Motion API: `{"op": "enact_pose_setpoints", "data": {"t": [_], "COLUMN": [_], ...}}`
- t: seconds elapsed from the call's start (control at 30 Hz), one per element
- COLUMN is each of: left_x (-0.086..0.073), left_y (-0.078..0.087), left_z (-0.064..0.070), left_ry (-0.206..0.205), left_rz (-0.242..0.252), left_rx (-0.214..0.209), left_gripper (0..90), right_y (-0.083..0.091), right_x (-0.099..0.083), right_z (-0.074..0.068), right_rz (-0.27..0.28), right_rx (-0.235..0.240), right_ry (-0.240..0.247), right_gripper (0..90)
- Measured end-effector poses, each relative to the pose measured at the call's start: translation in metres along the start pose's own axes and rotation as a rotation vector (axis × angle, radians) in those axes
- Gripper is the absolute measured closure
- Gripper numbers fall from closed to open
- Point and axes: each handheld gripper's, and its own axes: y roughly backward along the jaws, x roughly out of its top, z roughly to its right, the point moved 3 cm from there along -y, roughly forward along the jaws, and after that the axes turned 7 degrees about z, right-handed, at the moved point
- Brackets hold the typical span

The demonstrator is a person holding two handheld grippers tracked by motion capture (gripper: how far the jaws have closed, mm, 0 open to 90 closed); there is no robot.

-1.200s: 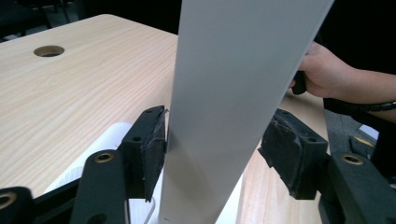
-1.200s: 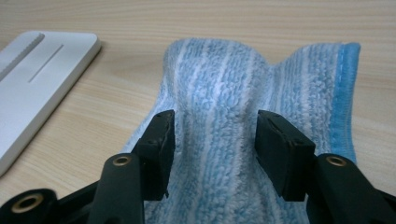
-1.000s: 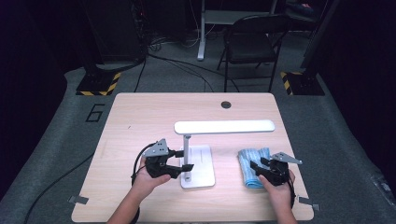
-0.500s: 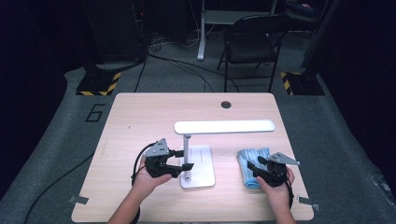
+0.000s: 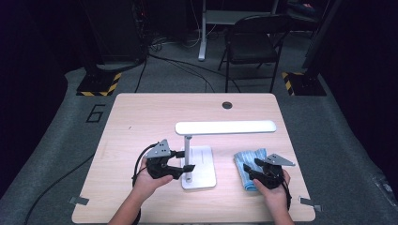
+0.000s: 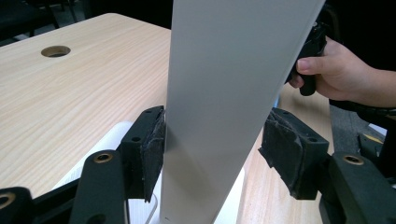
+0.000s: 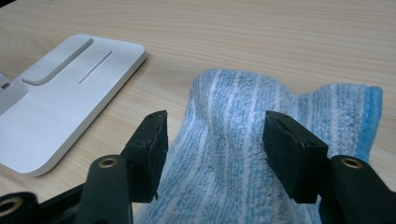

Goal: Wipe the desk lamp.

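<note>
On the grey floor mat at about nine o'clock from the table point(image 5: 141, 117), a large painted "6" point(image 5: 95, 113) is the only writing I can read; the lamp and cloth carry no label I can make out. My left claw point(image 5: 187, 161) sits at seven o'clock on the tabletop, its jaws spread on either side of the white lamp's point(image 5: 225, 127) upright post: in the left gripper view point(image 6: 212, 154) one pad lies against the post while the other stands clear of it, so nothing is pinched. That post, smooth and matte, cuts off most of what lies behind it there, and my other hand point(image 6: 336, 72) shows only in part at two o'clock. The lamp's flat rectangular base point(image 7: 60, 88) has rounded corners, a shallow raised bar and a thin groove; its bottom edge runs out of the right gripper view. My right claw point(image 5: 248, 169) rests at five o'clock, jaws spread over the blue and white striped towel point(image 5: 248, 161), which lies bunched just beside the base. The terry loops look soft and ribbed, with a solid blue hem point(image 7: 372, 116). The pads point(image 7: 154, 140) flank a raised fold without squeezing it. A round cable hole point(image 5: 227, 105) pierces the pale wood-grain top at twelve o'clock.
</note>
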Motion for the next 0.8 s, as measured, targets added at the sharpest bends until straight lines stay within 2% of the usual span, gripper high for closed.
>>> {"op": "enact_pose_setpoints", "data": {"t": [0.13,0.2,0.3,0.4,0.43,0.47,0.57,0.67,0.8], "left_x": [0.001,0.0,0.001,0.001,0.001,0.002,0.001,0.001,0.001], "left_y": [0.0,0.0,0.0,0.0,0.0,-0.001,-0.002,-0.003,-0.004], "left_z": [0.001,0.002,0.004,0.005,0.006,0.006,0.007,0.01,0.011], "left_ry": [-0.026,-0.01,-0.01,-0.017,-0.013,-0.026,-0.029,-0.021,-0.043], "left_rz": [-0.008,-0.005,-0.005,-0.009,-0.009,-0.011,-0.007,-0.005,-0.004], "left_rx": [-0.001,-0.013,-0.025,-0.037,-0.04,-0.039,-0.023,-0.021,-0.016], "left_gripper": [39.2,39.0,38.4,38.4,38.4,38.5,42.6,49.6,50.3], "right_y": [-0.002,-0.002,-0.003,-0.004,-0.004,-0.004,-0.006,-0.01,-0.014], "right_x": [0.001,0.002,0.003,0.003,0.003,0.004,0.006,0.004,0.002], "right_z": [-0.007,-0.011,-0.016,-0.022,-0.024,-0.026,-0.038,-0.048,-0.059], "right_rz": [0.006,0.01,0.007,0.012,0.013,0.016,0.016,0.01,-0.005], "right_rx": [0.022,0.035,0.04,0.071,0.09,0.102,0.136,0.164,0.202], "right_ry": [0.019,0.039,0.033,0.036,0.047,0.058,0.099,0.114,0.132], "right_gripper": [41.0,41.1,41.2,41.7,42.3,42.4,43.1,44.1,46.3]}}
